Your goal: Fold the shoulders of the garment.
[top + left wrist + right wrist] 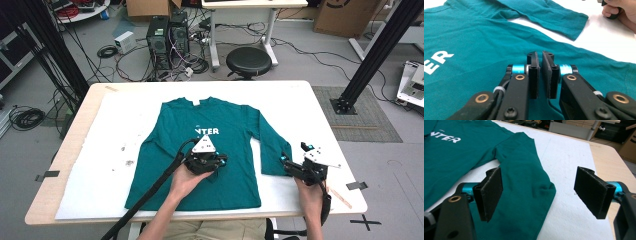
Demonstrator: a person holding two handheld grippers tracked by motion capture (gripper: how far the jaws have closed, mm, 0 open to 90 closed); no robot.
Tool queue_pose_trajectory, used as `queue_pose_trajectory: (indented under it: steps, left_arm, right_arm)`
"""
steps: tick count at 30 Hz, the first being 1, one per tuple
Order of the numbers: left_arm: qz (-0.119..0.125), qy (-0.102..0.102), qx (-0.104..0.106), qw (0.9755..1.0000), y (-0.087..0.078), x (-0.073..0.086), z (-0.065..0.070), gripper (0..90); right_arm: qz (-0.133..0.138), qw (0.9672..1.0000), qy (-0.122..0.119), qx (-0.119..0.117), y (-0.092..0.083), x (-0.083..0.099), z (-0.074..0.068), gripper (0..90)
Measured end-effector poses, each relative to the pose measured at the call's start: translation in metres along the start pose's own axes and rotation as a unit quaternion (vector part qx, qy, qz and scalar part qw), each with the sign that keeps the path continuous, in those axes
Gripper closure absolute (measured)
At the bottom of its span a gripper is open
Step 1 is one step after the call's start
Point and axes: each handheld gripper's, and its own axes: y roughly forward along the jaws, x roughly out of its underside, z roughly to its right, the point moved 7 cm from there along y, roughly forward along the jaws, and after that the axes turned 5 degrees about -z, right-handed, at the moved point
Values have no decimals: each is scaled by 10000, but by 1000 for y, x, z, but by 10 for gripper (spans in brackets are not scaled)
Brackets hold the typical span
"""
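Still unfolded: teal long-sleeved cotton shirt point(210, 150) spread flat, front up, on white cloth-covered wooden table point(300, 107). Over shirt's lower middle, left gripper point(540, 75), jaws nearly closed, pinching nothing. Over sleeve cuff point(534, 202), right gripper point(541, 195), spread wide, empty.

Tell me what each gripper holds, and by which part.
Nothing is held. The left gripper is shut over the shirt with nothing between its pads; the right gripper stands open at the sleeve cuff.
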Motion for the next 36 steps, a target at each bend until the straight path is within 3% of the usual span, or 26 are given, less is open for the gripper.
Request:
queue_pose_trajectory:
  steps: [1, 2, 6, 10, 15, 18, 22, 25, 28, 32, 36]
  left_arm:
    - [-2, -16, 3, 10000, 0, 0, -1, 832]
    - [-36, -5, -44, 10000, 0, 1, -2, 765]
    - [-37, 21, -193, 9998, -3, 0, -5, 651]
    - [-33, 98, -300, 9995, -9, -3, -5, 617]
    - [-85, 245, -719, 9971, -29, -6, -17, 610]
    - [-119, 262, -1042, 9941, -45, -7, -29, 623]
    - [-325, 298, -1649, 9853, -64, -2, -52, 633]
    - [-359, 281, -1758, 9834, -76, 2, -63, 636]
    - [-275, 221, -1778, 9834, -89, 4, -72, 638]
    - [10, 35, -1742, 9847, -110, 5, -83, 637]
    - [100, -119, -1824, 9831, -127, 11, -94, 637]
  right_arm:
    - [0, 10000, 0, 0, 0, 0, 0, 233]
    - [-8, 10000, 14, -5, 0, 0, 0, 234]
    - [-9, 10000, 15, -7, 0, 0, 0, 233]
    - [-7, 10000, 21, -9, 0, 0, -1, 234]
    - [8, 10000, -17, -10, 0, 0, 0, 233]
    - [16, 10000, -31, -4, 0, 0, 0, 234]
    - [19, 10000, -32, -2, 0, 0, 0, 234]
    - [18, 10000, -26, -2, 0, 0, 0, 234]
    - [17, 10000, -34, 0, 0, 0, 0, 234]
    - [-5, 10000, 14, -8, 0, 0, 0, 234]
    - [23, 10000, -26, -6, 0, 0, 0, 234]
